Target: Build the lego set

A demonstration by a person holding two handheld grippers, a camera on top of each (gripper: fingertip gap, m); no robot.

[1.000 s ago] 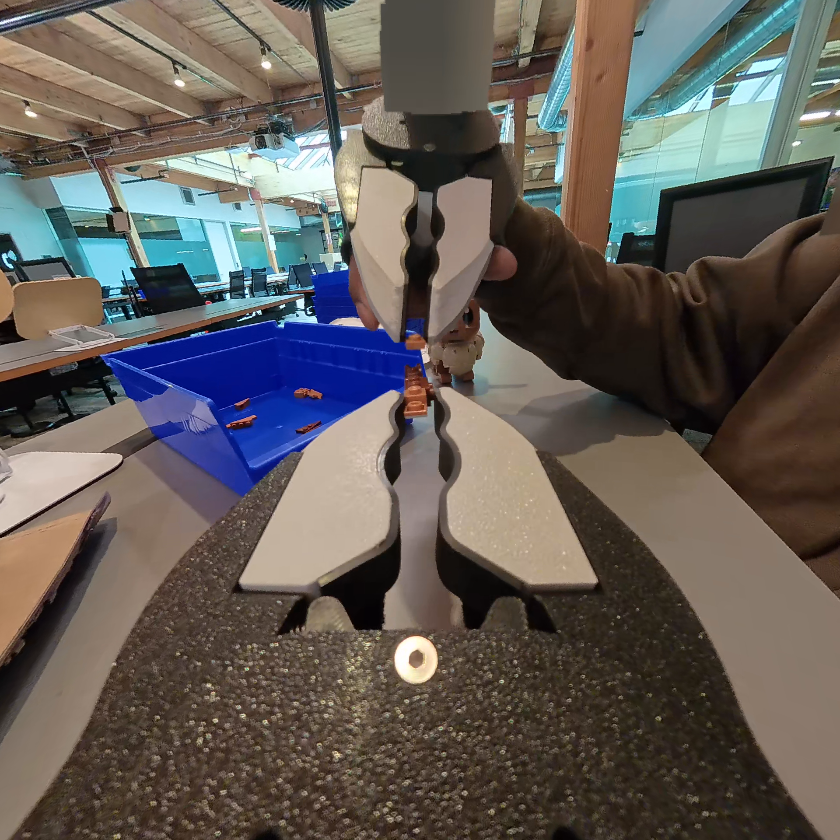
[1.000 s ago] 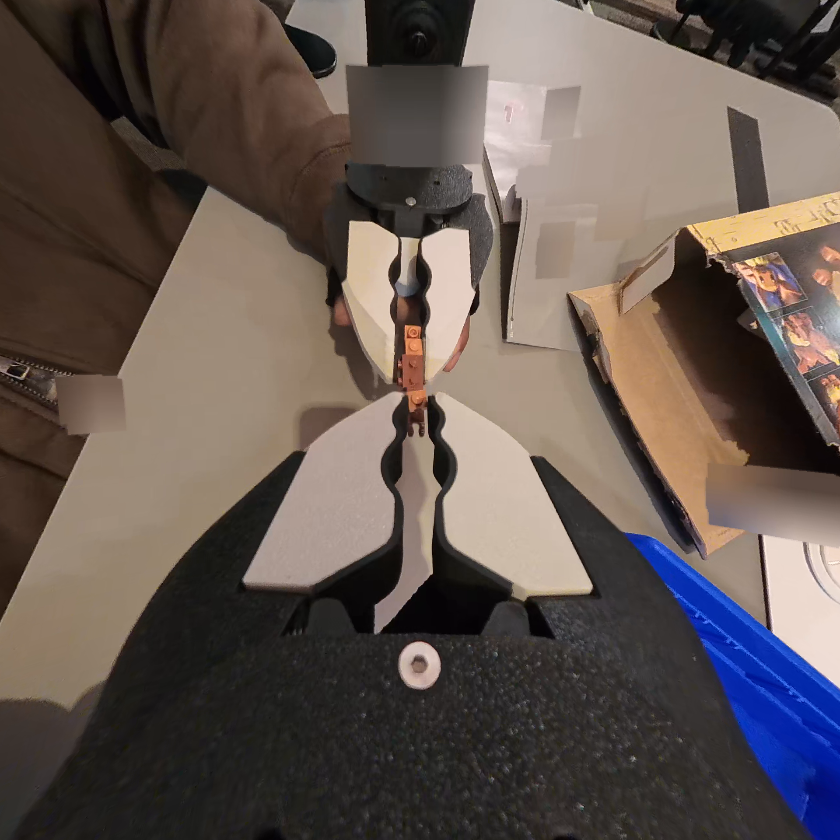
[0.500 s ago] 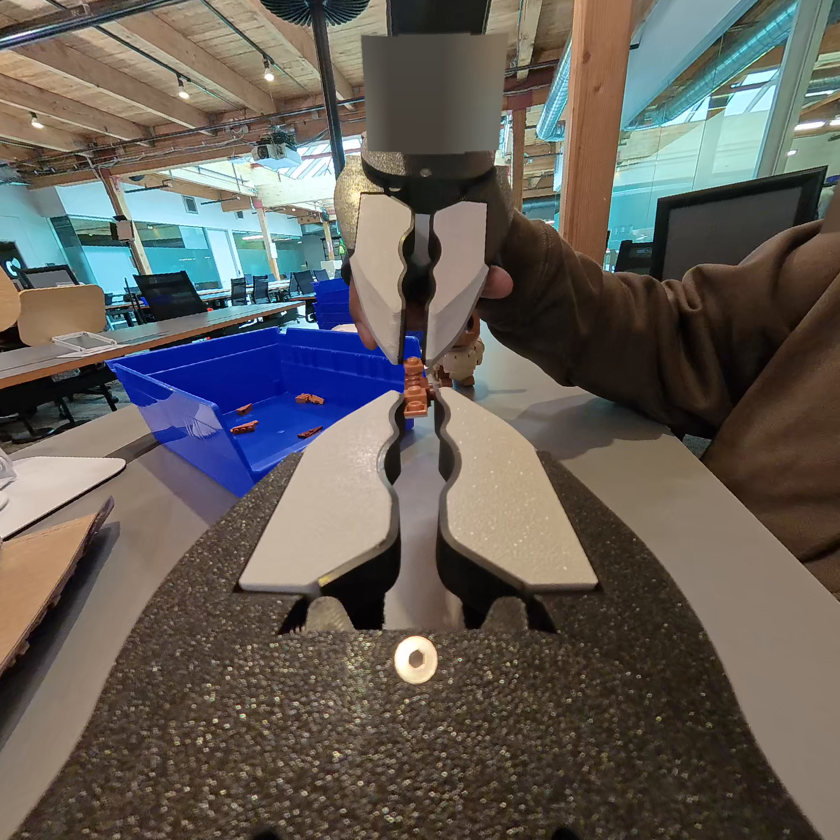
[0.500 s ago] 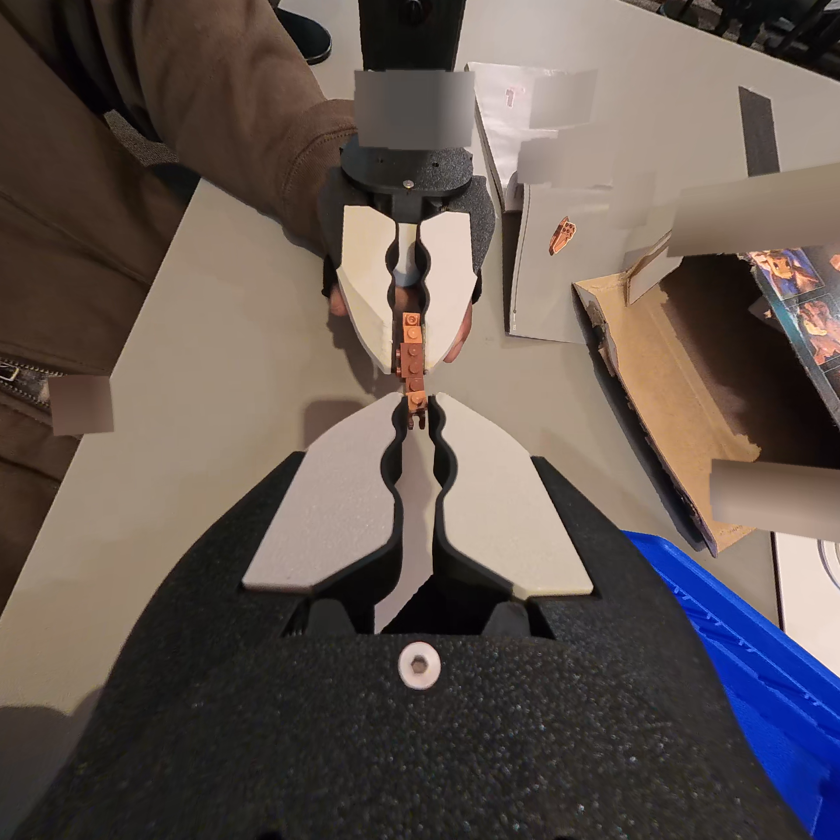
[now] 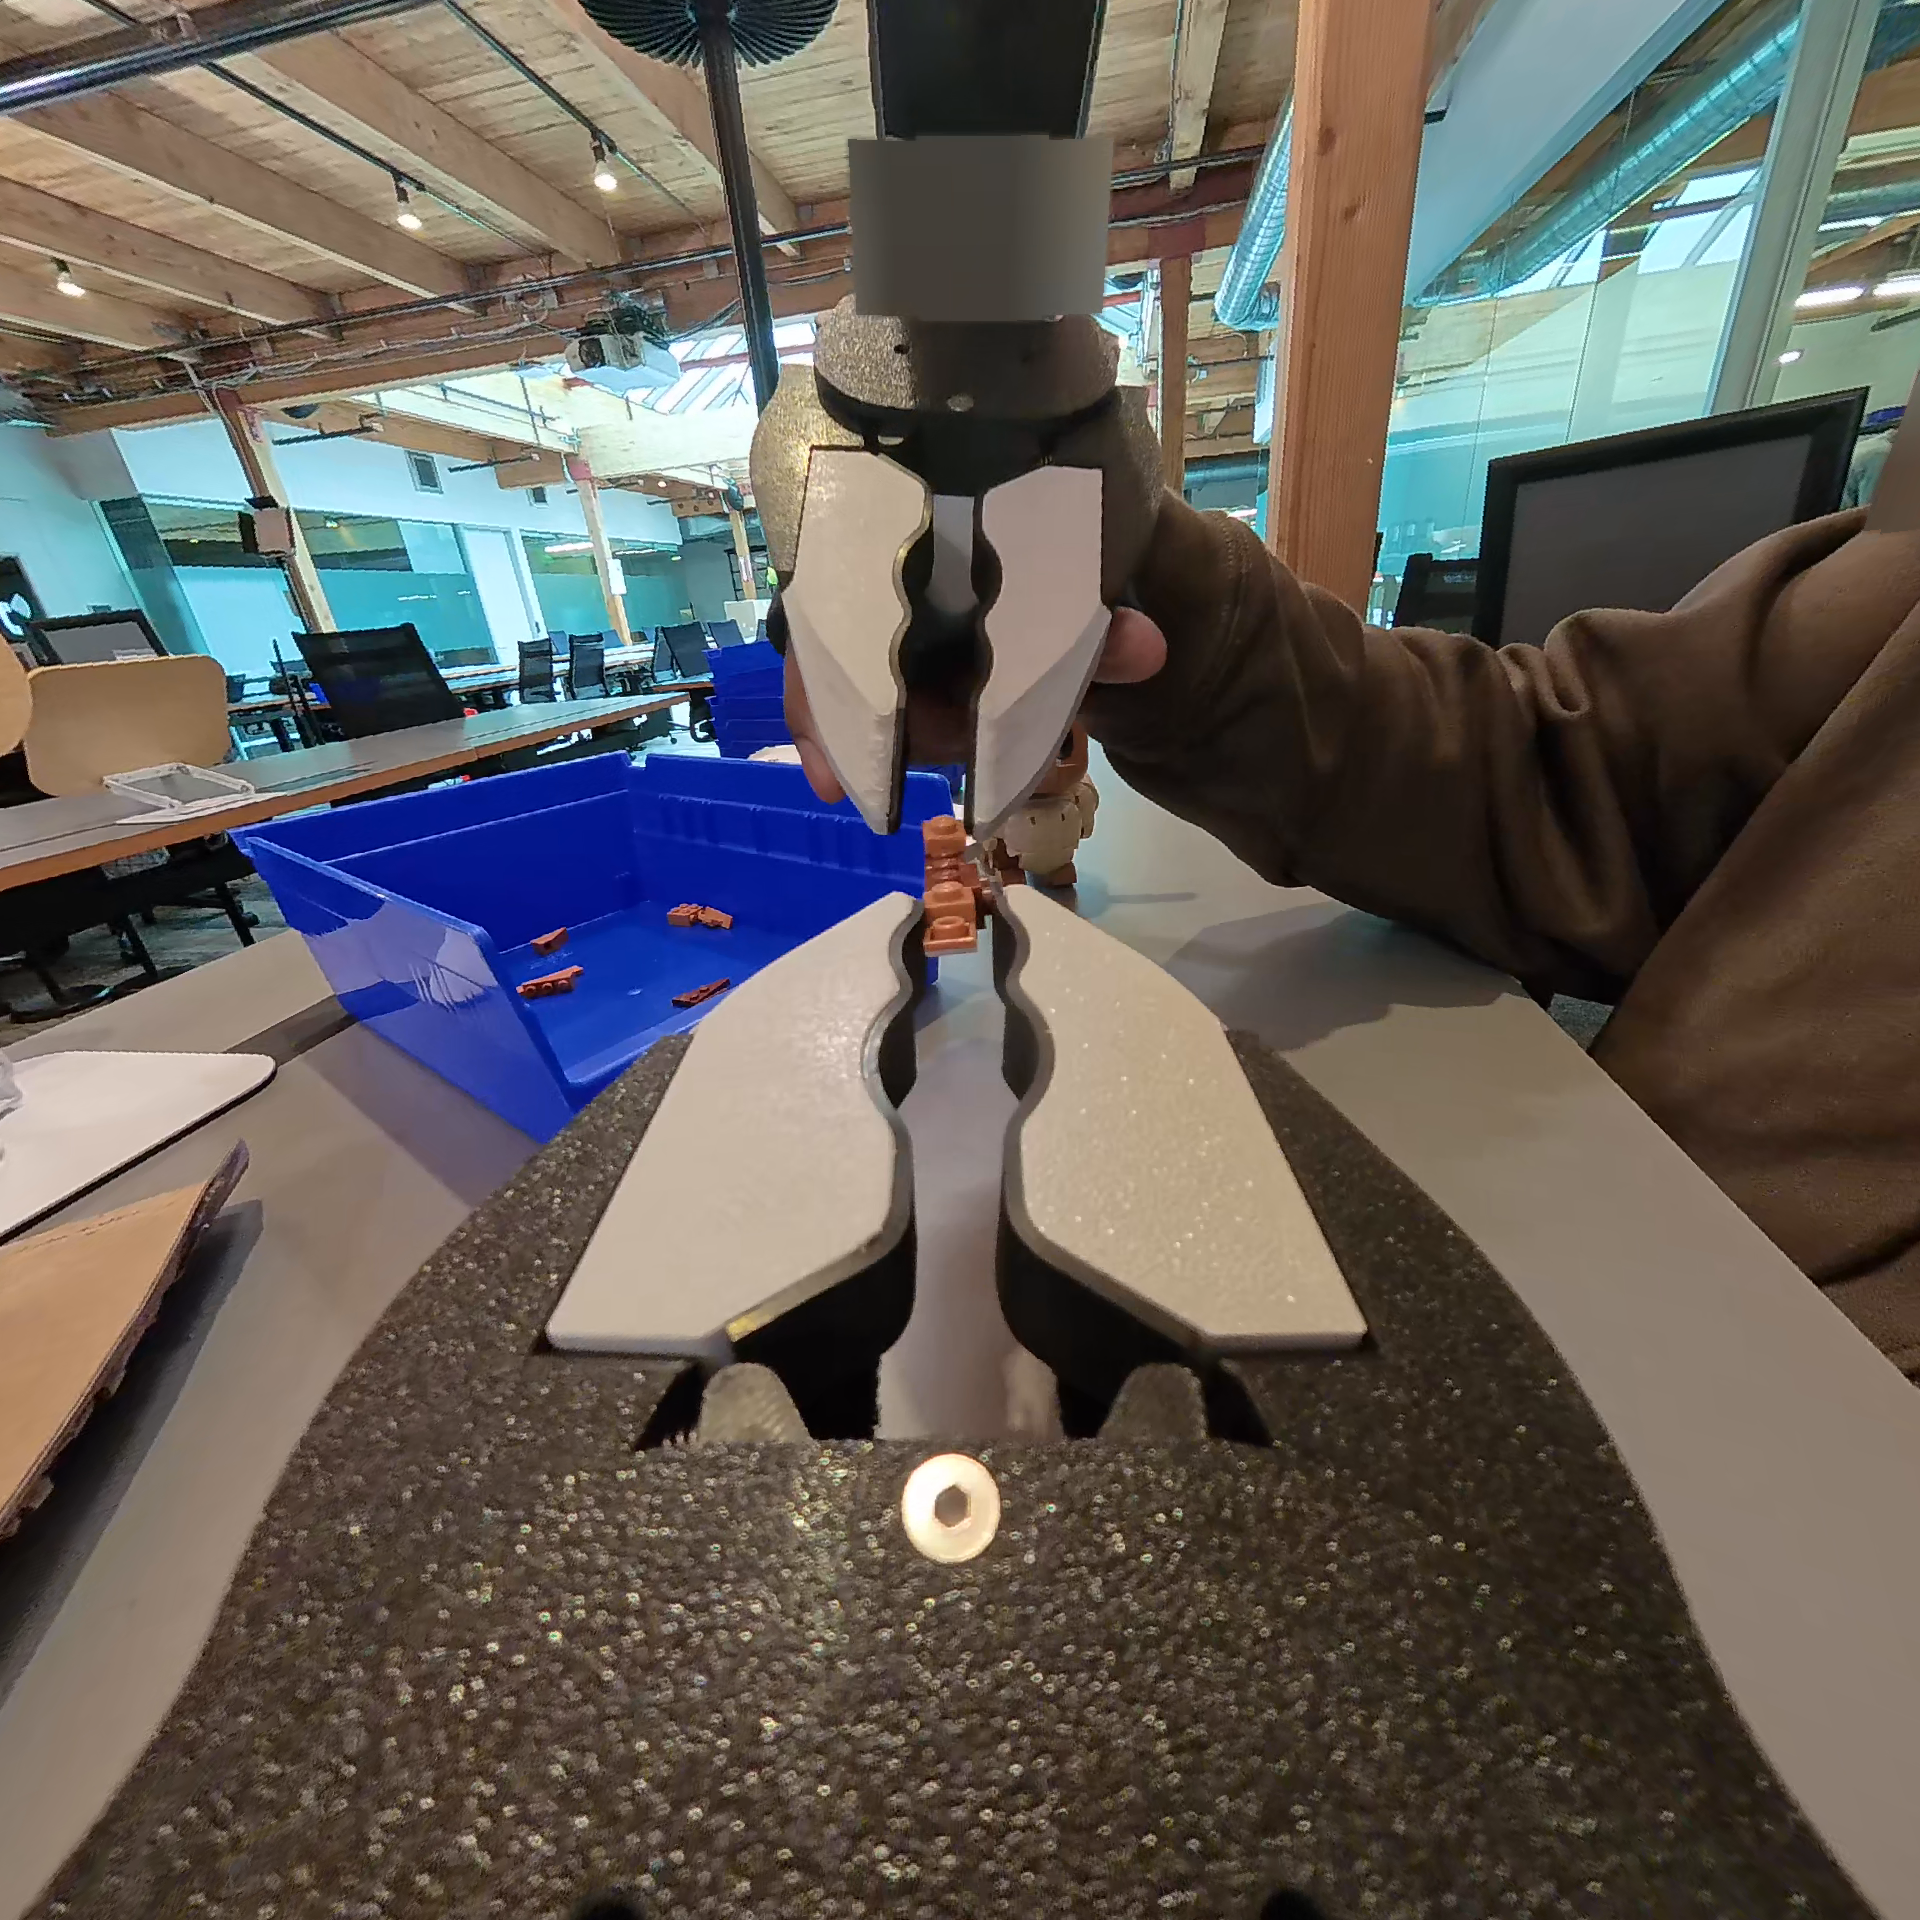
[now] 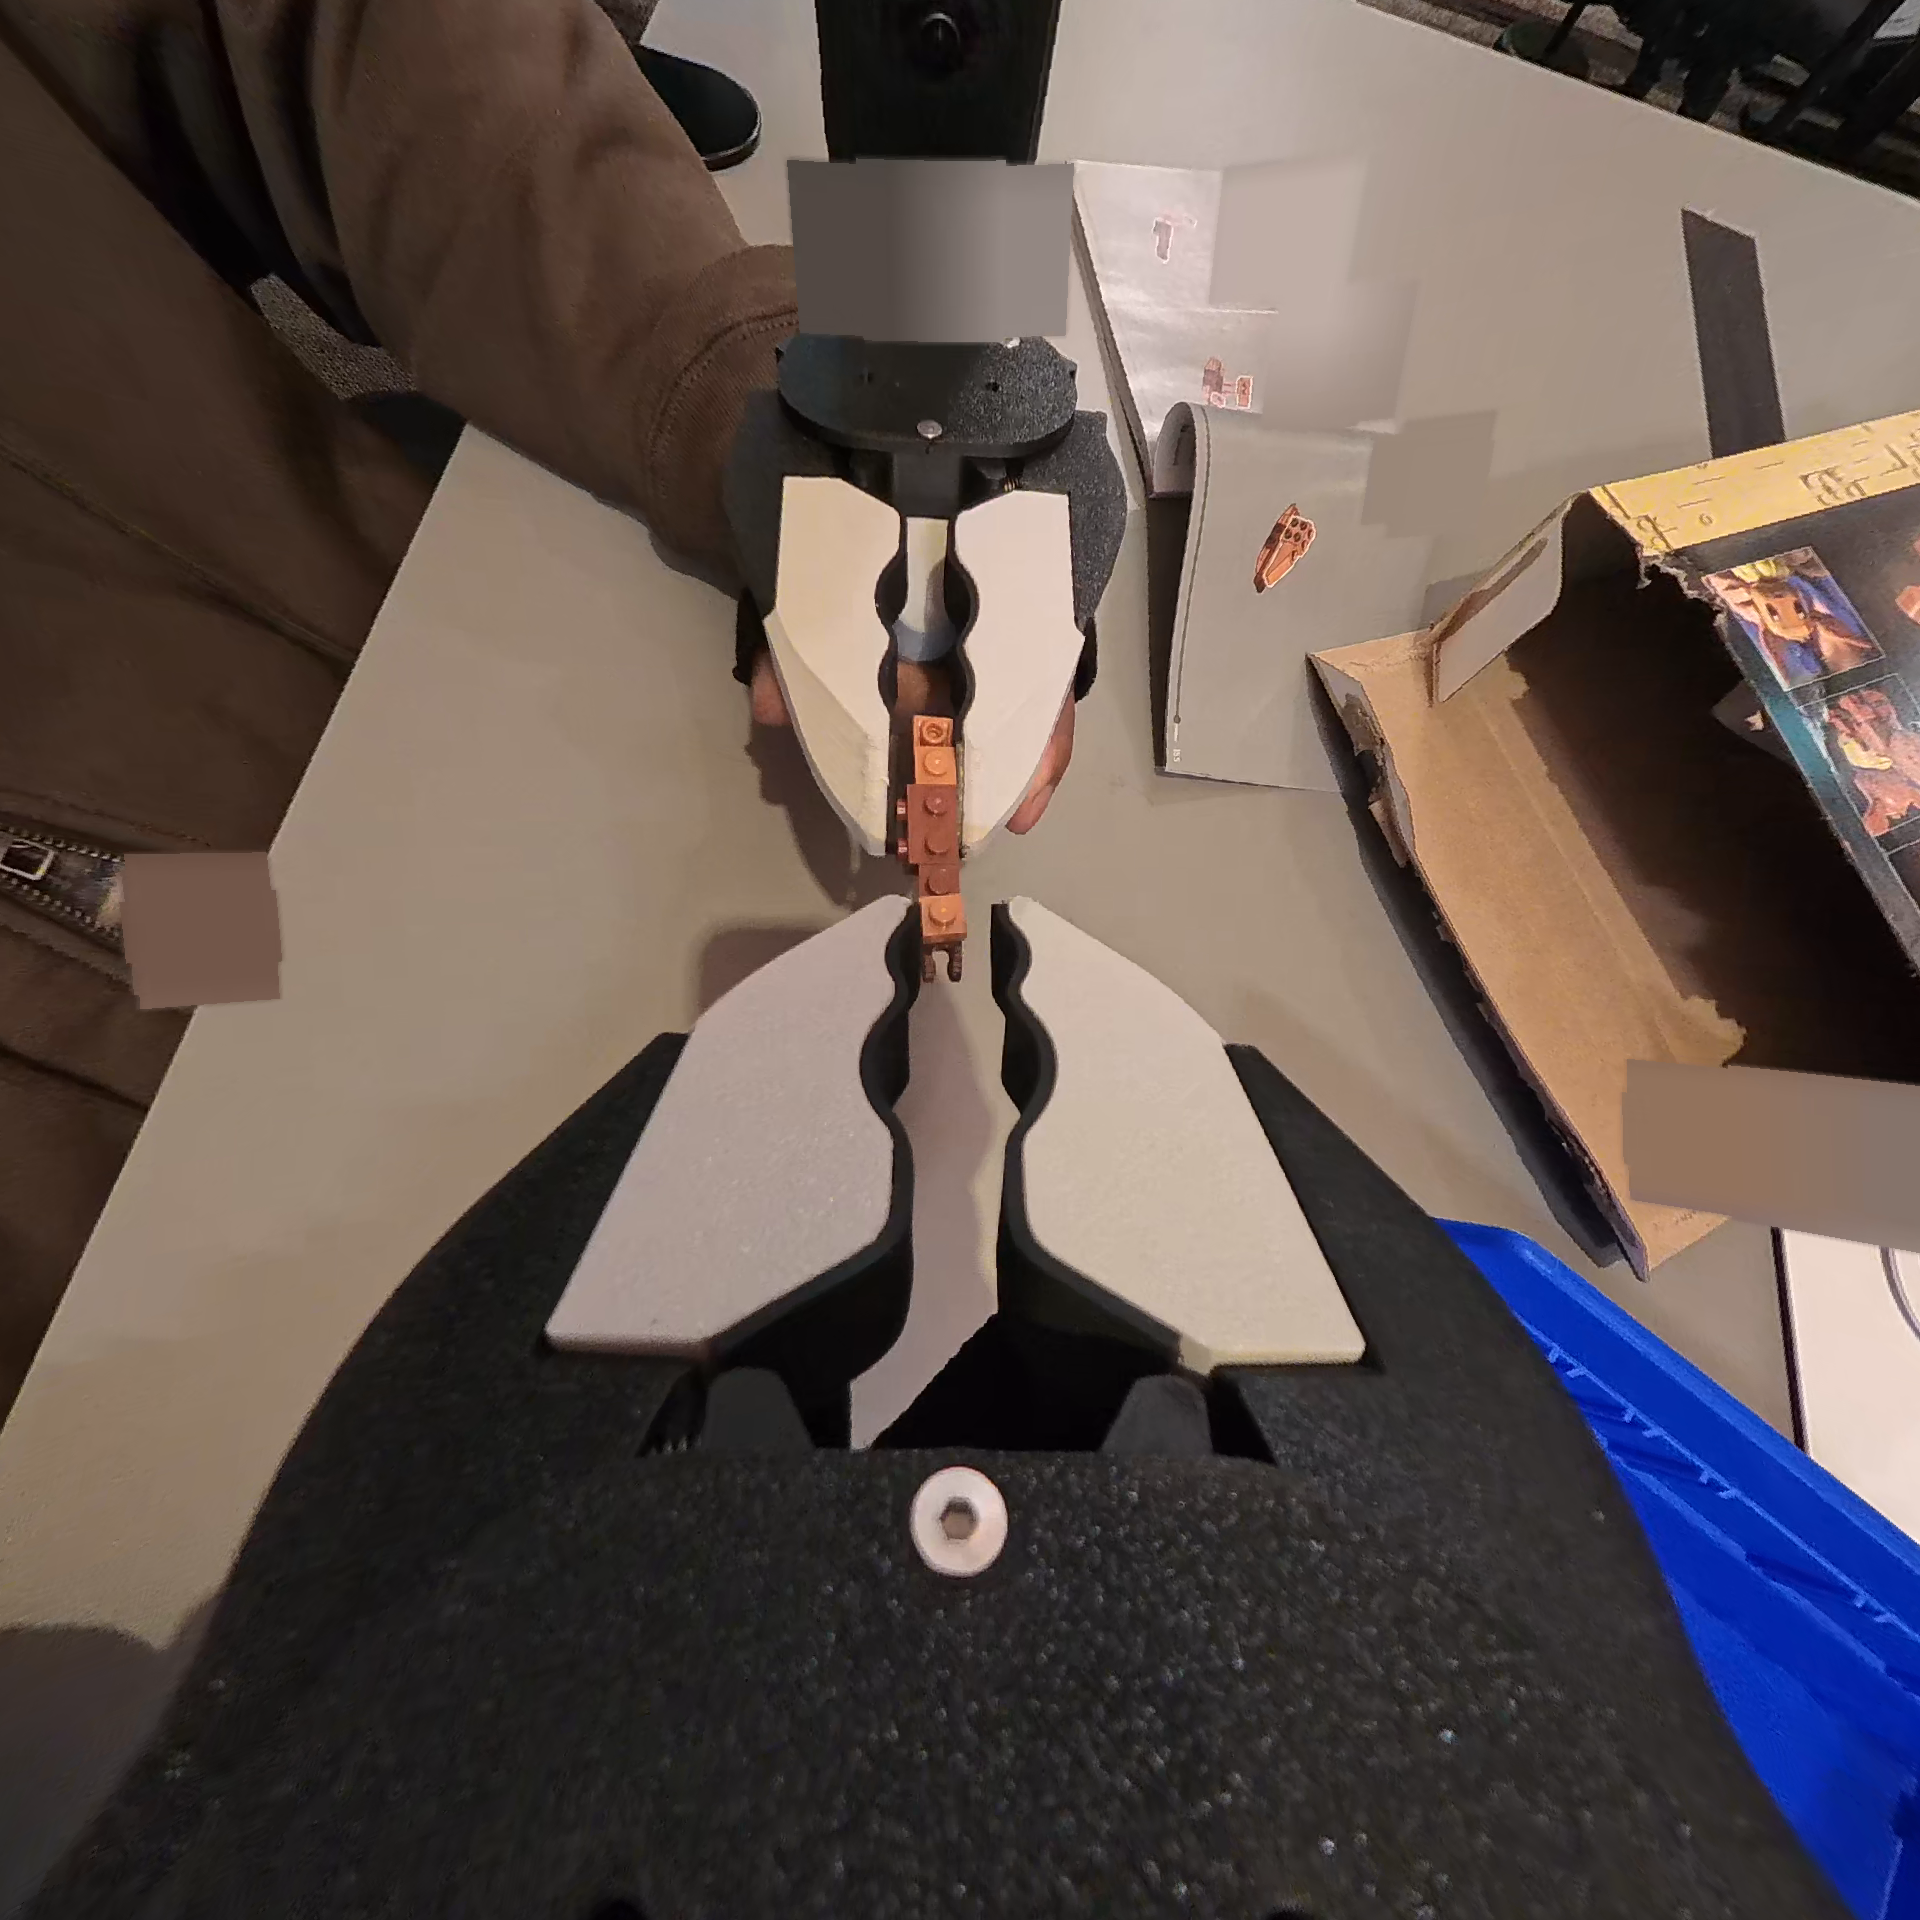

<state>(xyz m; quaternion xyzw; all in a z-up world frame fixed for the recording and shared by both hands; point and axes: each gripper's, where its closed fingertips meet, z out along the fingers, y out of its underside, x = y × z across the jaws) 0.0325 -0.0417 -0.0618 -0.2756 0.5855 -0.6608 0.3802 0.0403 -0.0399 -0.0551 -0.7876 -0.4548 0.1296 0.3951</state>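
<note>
Grey table [image 6: 468, 831], left tongs [image 5: 953, 914] clamping brown brick strip [image 6: 932, 821] — right tongs [image 6: 945, 925] parted beside it

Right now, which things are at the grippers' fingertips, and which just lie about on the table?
At the grippers:
- left gripper, shut on the brown brick strip
- right gripper, fingers apart around the strip's other end

Lying about:
- blue bin with loose brown bricks
- torn cardboard box
- booklet
- small toy figure

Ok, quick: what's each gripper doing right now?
Left gripper: closed on the brown brick strip.
Right gripper: open, strip's end between its fingers, right pad clear.
</note>
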